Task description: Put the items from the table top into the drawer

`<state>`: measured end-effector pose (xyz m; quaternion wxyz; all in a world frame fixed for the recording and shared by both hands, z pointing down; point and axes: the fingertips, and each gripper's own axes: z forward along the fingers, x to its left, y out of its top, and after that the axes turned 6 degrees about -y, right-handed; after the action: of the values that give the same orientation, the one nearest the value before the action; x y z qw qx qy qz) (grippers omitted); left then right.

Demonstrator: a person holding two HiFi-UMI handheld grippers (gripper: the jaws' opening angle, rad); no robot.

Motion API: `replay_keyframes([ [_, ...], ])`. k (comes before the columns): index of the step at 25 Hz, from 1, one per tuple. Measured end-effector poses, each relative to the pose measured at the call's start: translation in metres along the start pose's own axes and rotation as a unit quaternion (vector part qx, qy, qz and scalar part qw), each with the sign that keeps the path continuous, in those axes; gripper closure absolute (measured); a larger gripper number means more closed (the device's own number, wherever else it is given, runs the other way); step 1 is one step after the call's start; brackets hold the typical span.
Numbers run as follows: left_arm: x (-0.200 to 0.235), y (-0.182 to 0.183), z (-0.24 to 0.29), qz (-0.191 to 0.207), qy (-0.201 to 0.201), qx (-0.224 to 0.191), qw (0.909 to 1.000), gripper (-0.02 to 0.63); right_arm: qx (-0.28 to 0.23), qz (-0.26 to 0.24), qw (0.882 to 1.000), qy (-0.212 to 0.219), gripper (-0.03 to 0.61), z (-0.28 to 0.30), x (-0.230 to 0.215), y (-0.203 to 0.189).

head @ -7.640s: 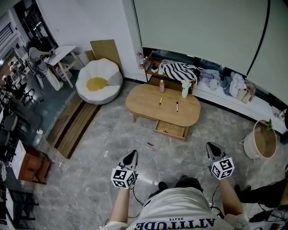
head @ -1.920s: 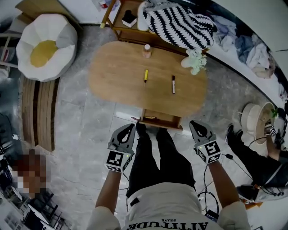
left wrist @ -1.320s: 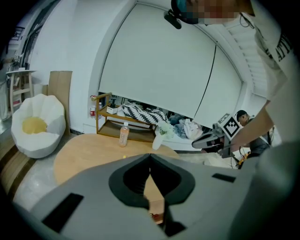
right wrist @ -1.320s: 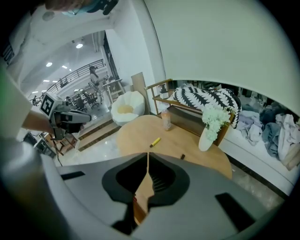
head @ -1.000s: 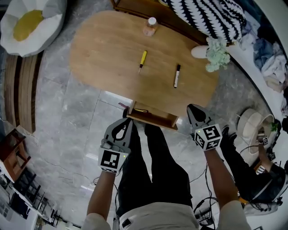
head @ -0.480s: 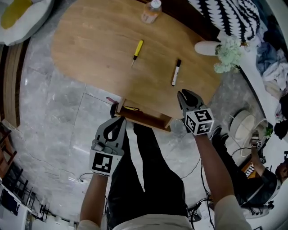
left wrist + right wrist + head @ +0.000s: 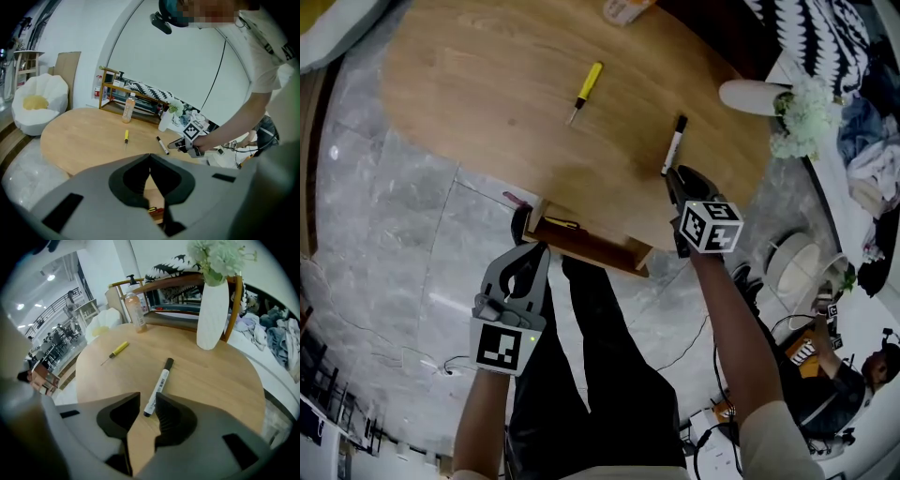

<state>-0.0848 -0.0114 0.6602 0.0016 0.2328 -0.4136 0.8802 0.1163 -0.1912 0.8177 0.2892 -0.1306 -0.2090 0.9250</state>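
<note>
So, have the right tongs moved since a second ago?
Yes: the right tongs went forward over the table edge, from beside the drawer up to the black marker.

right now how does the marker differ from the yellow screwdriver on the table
Colour: the marker is white with a black cap; the screwdriver has a yellow handle and a thin metal shaft.
Shape: the marker is thick and even; the screwdriver tapers to a point.
Place: the marker's near end shows between the right gripper's open jaws; the screwdriver lies farther off, no gripper near.
Both lie flat on the wooden table.
</note>
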Motion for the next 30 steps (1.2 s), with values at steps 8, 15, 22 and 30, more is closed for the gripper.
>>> replay_keyframes([
  [8,0.006,-0.016,0.008,-0.012,-0.002,0.005,0.9999,0.592,0.028,0.027,0.998,-0.045,0.452,0.034,-0.009,-0.014],
  [15,0.012,-0.026,0.006,-0.025,0.002,0.009,0.9996,0.592,0.014,0.02,0.999,-0.043,0.497,0.035,-0.003,-0.014],
  [22,0.013,-0.031,0.001,-0.029,-0.001,0.012,0.9995,0.592,0.013,-0.001,1.0,-0.016,0.497,0.024,0.012,-0.024],
  [30,0.011,-0.036,-0.003,-0.019,-0.005,0.016,0.9997,0.592,0.015,-0.022,1.0,0.006,0.497,0.007,0.031,-0.037],
])
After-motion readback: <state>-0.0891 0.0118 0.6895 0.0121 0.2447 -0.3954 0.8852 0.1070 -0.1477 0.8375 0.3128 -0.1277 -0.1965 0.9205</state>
